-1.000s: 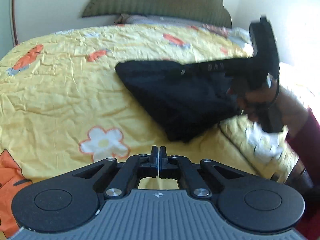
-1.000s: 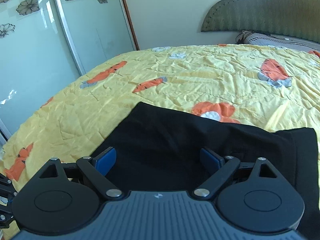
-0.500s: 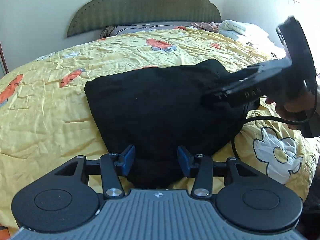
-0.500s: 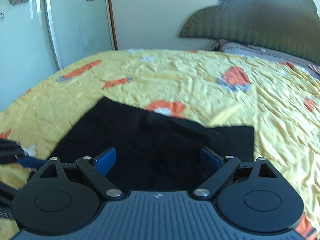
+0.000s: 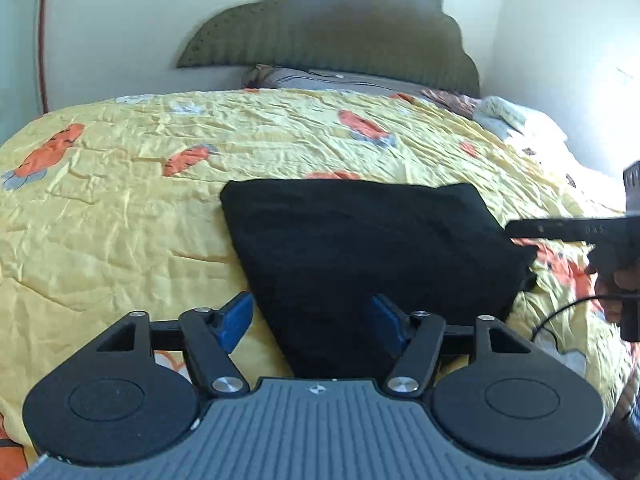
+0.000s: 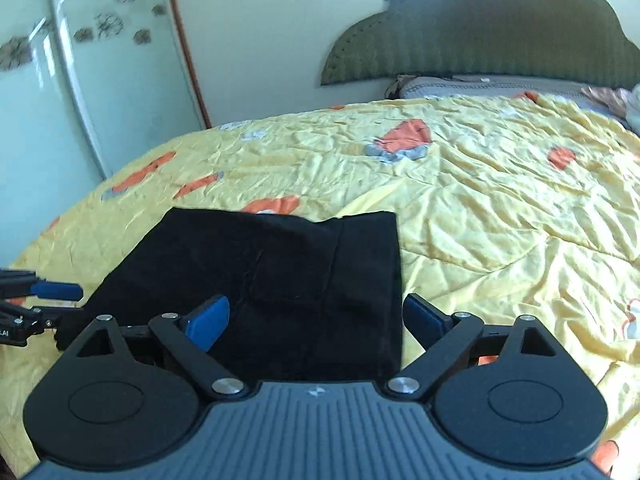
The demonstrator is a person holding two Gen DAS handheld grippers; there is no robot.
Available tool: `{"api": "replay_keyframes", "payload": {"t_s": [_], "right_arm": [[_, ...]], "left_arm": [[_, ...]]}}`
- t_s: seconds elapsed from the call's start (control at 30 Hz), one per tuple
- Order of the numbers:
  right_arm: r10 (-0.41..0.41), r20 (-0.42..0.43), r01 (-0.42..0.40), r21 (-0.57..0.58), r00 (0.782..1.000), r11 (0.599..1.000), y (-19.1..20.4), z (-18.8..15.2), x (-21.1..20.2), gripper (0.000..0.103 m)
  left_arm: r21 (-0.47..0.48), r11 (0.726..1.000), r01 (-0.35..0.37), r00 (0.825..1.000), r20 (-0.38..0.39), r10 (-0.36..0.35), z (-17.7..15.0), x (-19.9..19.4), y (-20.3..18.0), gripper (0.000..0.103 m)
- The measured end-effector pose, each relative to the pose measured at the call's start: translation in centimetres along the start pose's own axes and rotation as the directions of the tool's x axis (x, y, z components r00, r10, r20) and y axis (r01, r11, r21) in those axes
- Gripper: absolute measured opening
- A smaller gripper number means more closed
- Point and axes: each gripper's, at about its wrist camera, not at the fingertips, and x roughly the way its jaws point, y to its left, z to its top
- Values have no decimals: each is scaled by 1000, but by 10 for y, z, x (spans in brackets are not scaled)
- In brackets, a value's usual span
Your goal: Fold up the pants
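Note:
The black pants (image 5: 368, 248) lie folded into a compact block on the yellow bedspread (image 5: 120, 216). They also show in the right wrist view (image 6: 280, 276). My left gripper (image 5: 312, 320) is open and empty, its blue pads spread over the near corner of the pants. My right gripper (image 6: 316, 320) is open and empty over the near edge of the pants. The right gripper shows at the right edge of the left wrist view (image 5: 580, 232). The left gripper shows at the left edge of the right wrist view (image 6: 36, 300).
A green padded headboard (image 5: 340, 40) and pillows (image 5: 340, 80) stand at the far end of the bed. White folded linen (image 5: 504, 112) lies at the far right. A glass wardrobe door (image 6: 60, 80) stands left of the bed. A cable (image 5: 560, 316) hangs by the right hand.
My left gripper went from shut to open and swung over the pants' near corner. The right gripper stayed open and pulled back to the pants' right side. The pants settled flat.

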Motion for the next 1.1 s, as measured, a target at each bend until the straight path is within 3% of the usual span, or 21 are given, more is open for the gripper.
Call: {"api": "replay_keyframes", "payload": {"t_s": [0.1, 0.2, 0.23, 0.3, 0.4, 0.47, 0.5, 0.53, 0.57, 0.6, 0.67, 0.77, 0.97, 1.1], "right_arm": [[74, -76, -65, 119, 994, 991, -36, 6, 22, 94], [234, -90, -210, 223, 968, 952, -56, 4, 40, 93], [289, -91, -259, 251, 953, 933, -59, 5, 44, 93], [386, -84, -350, 280, 919, 894, -61, 8, 53, 93], [442, -79, -398, 315, 894, 861, -63, 14, 72, 93], [463, -52, -415, 365, 885, 834, -68, 18, 83, 92], [455, -45, -408, 371, 889, 834, -70, 21, 87, 84], [430, -52, -383, 367, 901, 847, -69, 22, 90, 65], [395, -64, -347, 364, 917, 864, -68, 22, 90, 53], [366, -78, -314, 369, 927, 875, -70, 21, 90, 41], [354, -72, -302, 382, 932, 873, -70, 15, 83, 38], [335, -51, -296, 354, 941, 887, -59, 12, 68, 32], [337, 14, -333, 193, 941, 923, -9, 48, 47, 30], [362, 49, -365, 90, 931, 927, 23, 76, 57, 30]], "left_arm": [[-167, 985, 46, 997, -48, -54, 9, 15, 29, 77], [-374, 918, 132, 975, -118, -188, 9, 40, 61, 77], [-419, 893, 164, 971, -90, -221, 9, 43, 67, 81], [-477, 852, 218, 954, -80, -289, 12, 51, 75, 84], [-550, 782, 293, 919, -62, -388, 18, 71, 78, 84], [-563, 768, 306, 918, -39, -395, 21, 80, 76, 83], [-565, 767, 304, 922, -30, -387, 22, 81, 75, 80], [-561, 770, 302, 924, -26, -382, 22, 81, 73, 70], [-551, 781, 293, 928, -31, -370, 22, 81, 71, 48], [-534, 802, 269, 938, -45, -345, 21, 81, 69, 39], [-508, 829, 236, 951, -54, -304, 17, 78, 68, 20], [-509, 830, 229, 960, -24, -280, 14, 67, 71, 17], [-366, 912, 183, 983, 68, -169, 43, 27, 68, 16], [-289, 954, 77, 990, 132, -41, 75, 9, 78, 16]]}}
